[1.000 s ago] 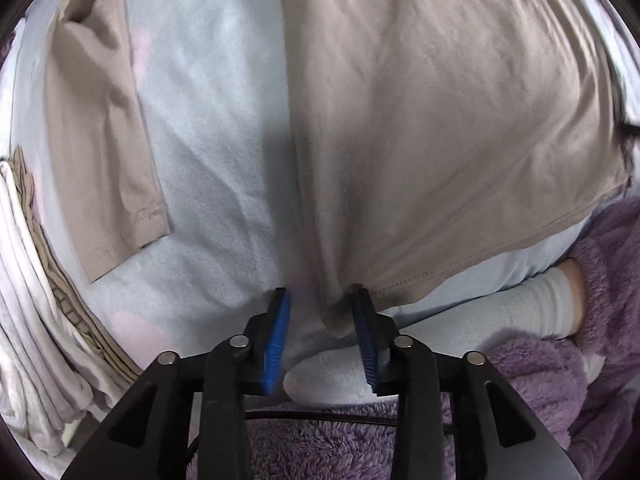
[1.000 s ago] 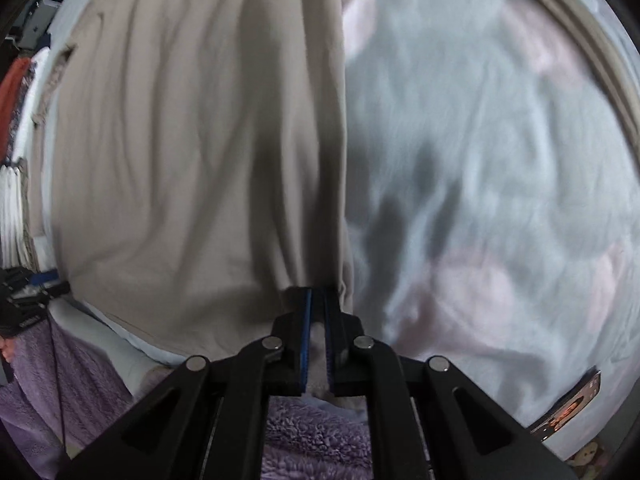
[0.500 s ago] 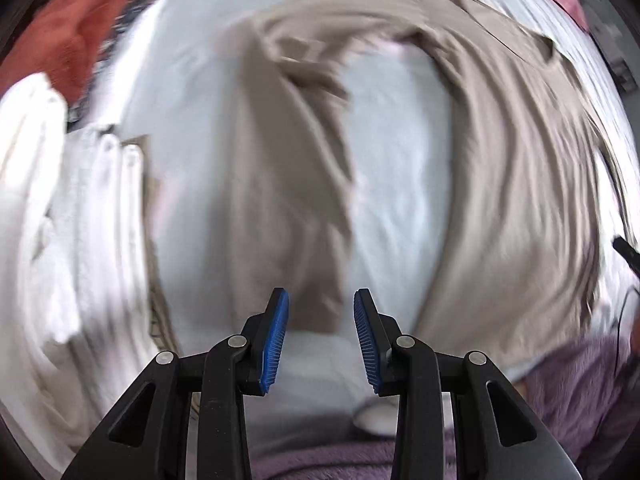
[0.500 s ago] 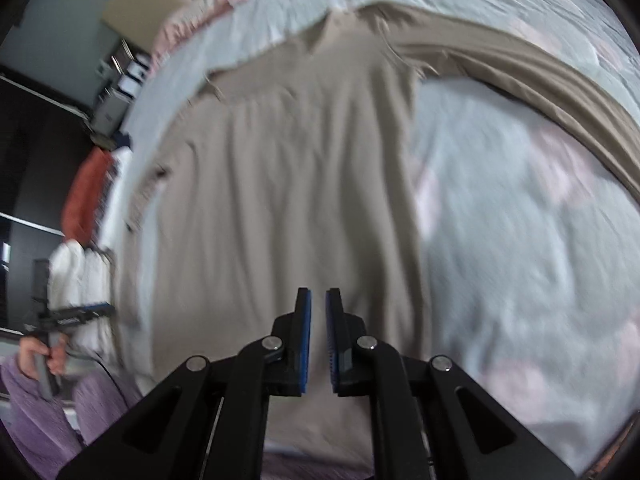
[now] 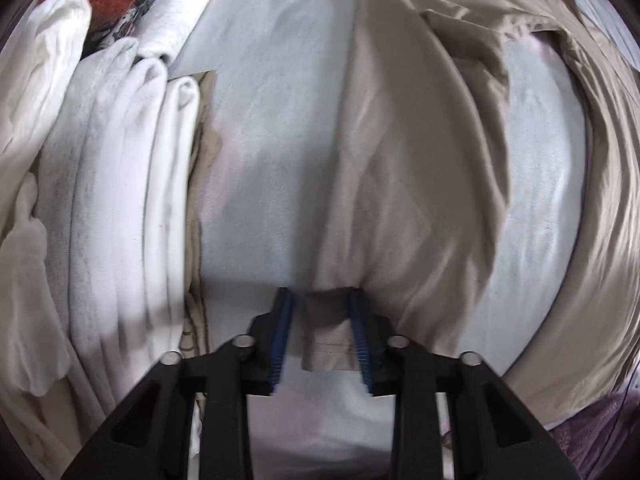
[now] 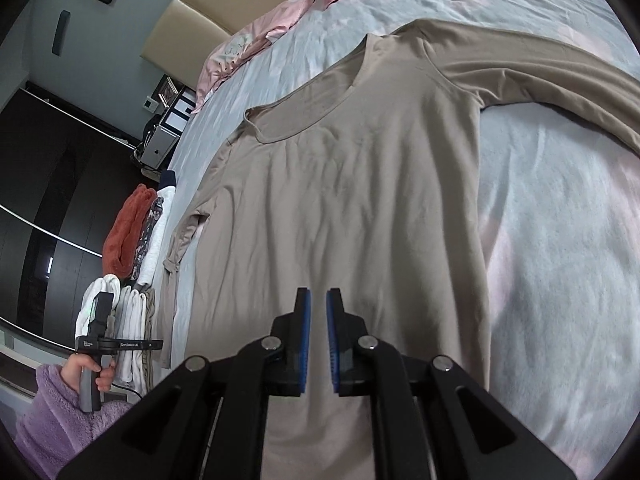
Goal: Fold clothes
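- The beige long-sleeved jersey shirt (image 6: 344, 208) lies face up and spread flat on the bed's pale blue fleece blanket (image 6: 560, 240), neckline toward the cream padded headboard (image 6: 192, 20), one sleeve stretched out to the right
- Its other sleeve (image 5: 384, 184) runs down toward the left gripper (image 5: 320, 340); the cuff hangs between the blue-padded fingers (image 5: 280, 336), which are closing, with a gap showing on the left side of the cuff, so they are not yet clamped on it
- The right gripper (image 6: 316, 344) hovers over the lower body of the shirt; its fingers (image 6: 304, 344) stand nearly together with a narrow slit between them and nothing in it
- A stack of folded white garments (image 5: 120, 200) sits just left of the sleeve, with a rust-red towel (image 6: 128, 236) beyond it
- A hand (image 6: 90, 372) in a fluffy purple sleeve (image 6: 52, 424) grips the left gripper's handle
- Pink pillows (image 6: 272, 20) lie near the headboard
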{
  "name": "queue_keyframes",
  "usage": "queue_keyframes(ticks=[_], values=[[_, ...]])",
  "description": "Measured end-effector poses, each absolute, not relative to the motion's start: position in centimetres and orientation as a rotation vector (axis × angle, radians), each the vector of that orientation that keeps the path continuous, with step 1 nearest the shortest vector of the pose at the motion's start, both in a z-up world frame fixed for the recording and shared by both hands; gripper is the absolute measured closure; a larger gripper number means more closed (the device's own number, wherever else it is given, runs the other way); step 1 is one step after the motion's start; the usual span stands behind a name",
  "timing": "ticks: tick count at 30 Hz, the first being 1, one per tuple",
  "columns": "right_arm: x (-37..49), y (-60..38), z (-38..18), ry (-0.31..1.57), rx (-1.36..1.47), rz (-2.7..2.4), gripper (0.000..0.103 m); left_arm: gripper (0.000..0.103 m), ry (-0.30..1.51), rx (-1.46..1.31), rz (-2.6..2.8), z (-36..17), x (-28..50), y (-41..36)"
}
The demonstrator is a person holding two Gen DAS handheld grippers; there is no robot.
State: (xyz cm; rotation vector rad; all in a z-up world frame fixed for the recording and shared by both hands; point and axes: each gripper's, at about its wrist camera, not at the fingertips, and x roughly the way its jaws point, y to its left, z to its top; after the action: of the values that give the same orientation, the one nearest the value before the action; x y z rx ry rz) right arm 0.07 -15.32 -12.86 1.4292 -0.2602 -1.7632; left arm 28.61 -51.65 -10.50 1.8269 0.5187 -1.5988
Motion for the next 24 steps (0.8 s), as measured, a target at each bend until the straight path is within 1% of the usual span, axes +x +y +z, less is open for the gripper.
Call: queue_keyframes(ticks=[1, 2, 6, 11, 13, 16, 20, 24], values=[[0.1, -15.5, -13.2, -0.249, 1.428, -1.76, 0.093, 0.096, 0.509, 1.826, -1.616, -10.5, 28.3, -51.2], [0.1, -15.7, -13.4, -0.236, 1.427, -1.758, 0.093, 0.098, 0.498, 1.827, -1.635, -10.4, 28.0, -50.8], [0.4, -16.5, -13.2, -0.18, 1.417, -1.755, 0.093, 0.099, 0.511, 1.772, -1.757, -8.0, 26.5, -49.3], [0.4, -16.9, -13.3, -0.159, 1.415, -1.747, 0.093, 0.1, 0.566, 1.644, -2.028, -1.6, 23.2, -46.4], [0.5, -17.0, -13.3, -0.151, 1.411, -1.748, 0.093, 0.1, 0.55, 1.641, -2.132, -1.9, 21.6, -47.5], [0.7, -17.2, -13.1, -0.137, 1.394, -1.75, 0.093, 0.1, 0.534, 1.676, -2.247, -3.1, 16.5, -47.4], [1.0, -17.1, -13.0, -0.126, 1.377, -1.74, 0.093, 0.1, 0.494, 1.752, -2.324, -3.1, 13.1, -41.8], [1.0, -17.3, -13.6, -0.102, 1.373, -1.708, 0.093, 0.098, 0.426, 1.793, -2.292, -4.0, 12.2, -39.6]])
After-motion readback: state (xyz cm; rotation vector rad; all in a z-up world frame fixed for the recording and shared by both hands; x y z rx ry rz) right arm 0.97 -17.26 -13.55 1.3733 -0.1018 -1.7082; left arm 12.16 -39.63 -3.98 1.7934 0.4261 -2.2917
